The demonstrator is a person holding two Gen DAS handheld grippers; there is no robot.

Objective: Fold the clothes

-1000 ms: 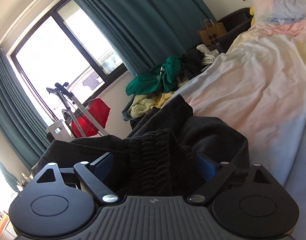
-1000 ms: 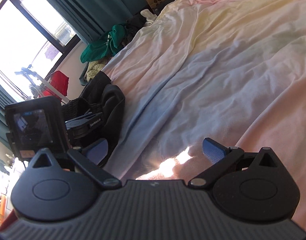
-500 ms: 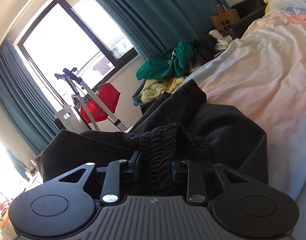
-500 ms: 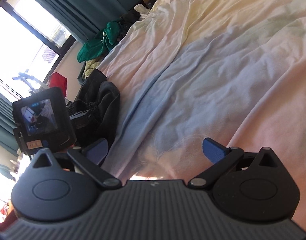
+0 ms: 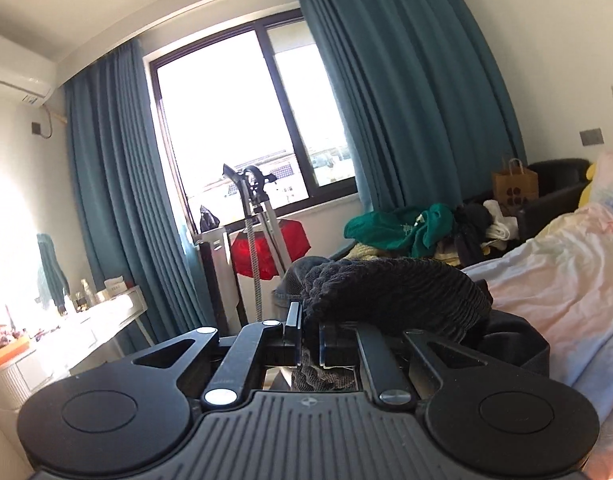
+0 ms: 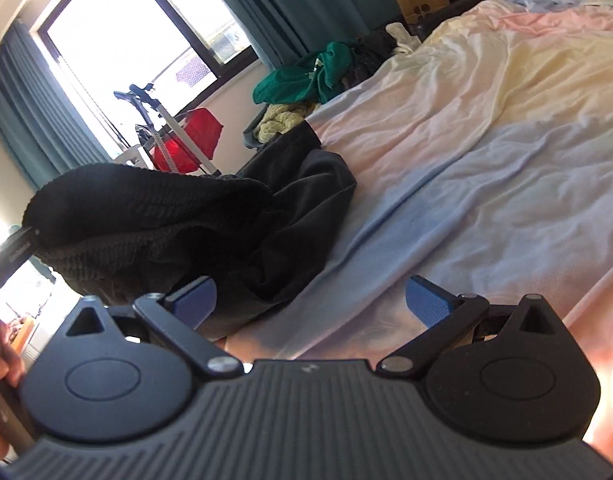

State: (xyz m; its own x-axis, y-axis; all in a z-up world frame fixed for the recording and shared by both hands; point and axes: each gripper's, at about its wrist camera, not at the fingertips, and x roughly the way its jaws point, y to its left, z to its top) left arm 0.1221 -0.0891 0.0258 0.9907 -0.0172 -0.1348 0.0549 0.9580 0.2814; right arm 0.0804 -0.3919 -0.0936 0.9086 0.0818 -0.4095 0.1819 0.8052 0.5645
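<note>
A black garment with a ribbed elastic waistband is lifted off the left edge of the bed. My left gripper has its jaws closing tight, and the waistband is pinched between the pads. In the right wrist view the same garment hangs from the left gripper's finger, its lower part still bunched on the sheet. My right gripper is open just right of that bunch, low over the sheet, with nothing between its blue pads.
The bed has a rumpled pastel sheet. A pile of clothes with a green top lies beyond the bed's edge, near a paper bag. A steamer stand with red cloth and a white desk stand by the window.
The left gripper closed on the waistband, then swung up and away from the bed with the garment. The right gripper shifted slightly and stayed open.
</note>
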